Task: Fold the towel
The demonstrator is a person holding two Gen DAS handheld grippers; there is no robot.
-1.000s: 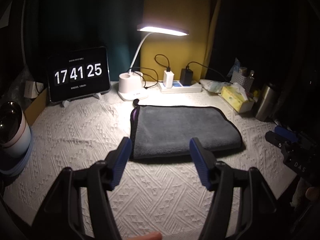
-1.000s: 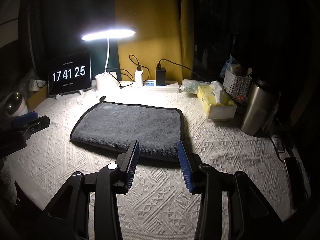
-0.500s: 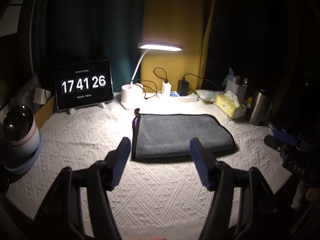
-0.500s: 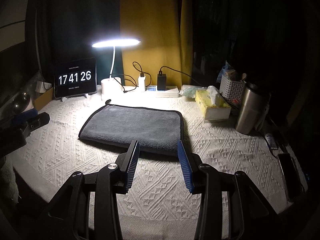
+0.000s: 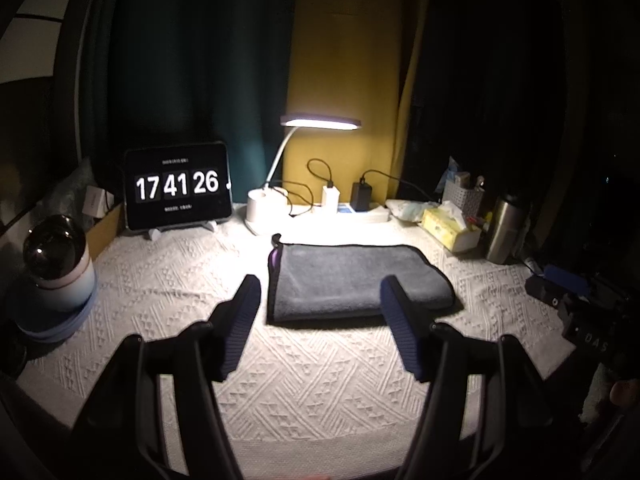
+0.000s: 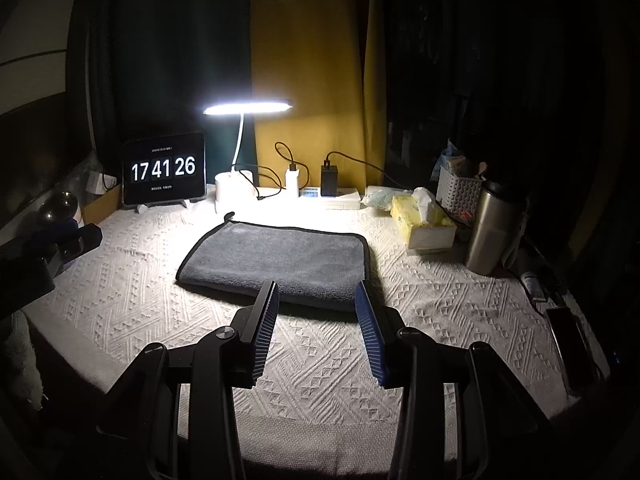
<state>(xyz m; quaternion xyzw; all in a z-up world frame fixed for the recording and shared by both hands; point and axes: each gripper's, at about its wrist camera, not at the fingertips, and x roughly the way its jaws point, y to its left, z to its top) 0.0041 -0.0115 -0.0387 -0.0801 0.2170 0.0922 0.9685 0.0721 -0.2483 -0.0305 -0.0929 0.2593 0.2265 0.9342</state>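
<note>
On the white textured tablecloth (image 5: 168, 280), under the glow of the desk lamp (image 5: 320, 122), the grey towel (image 5: 356, 280) is lying folded flat, its black-trimmed edges squared and a small hanging loop poking out at its far left corner; in the right wrist view the same towel (image 6: 280, 260) is sitting just beyond the fingertips. The left gripper (image 5: 320, 296) is hovering over the cloth on the near side of the towel, its blue-padded fingers spread wide apart and holding nothing; the right gripper (image 6: 316, 296) is likewise hanging with its fingers parted and nothing between them, its tips overlapping the towel's near edge in the view, though whether they are touching it I cannot tell. Behind the towel, a tablet clock (image 5: 178, 188) is showing 17 41 26; a power strip (image 6: 336, 196) with two chargers is lying beside the lamp's white base; to the right a yellow tissue box (image 6: 420, 220) and a steel flask (image 6: 492, 228) are standing near each other, well apart from the towel.
</note>
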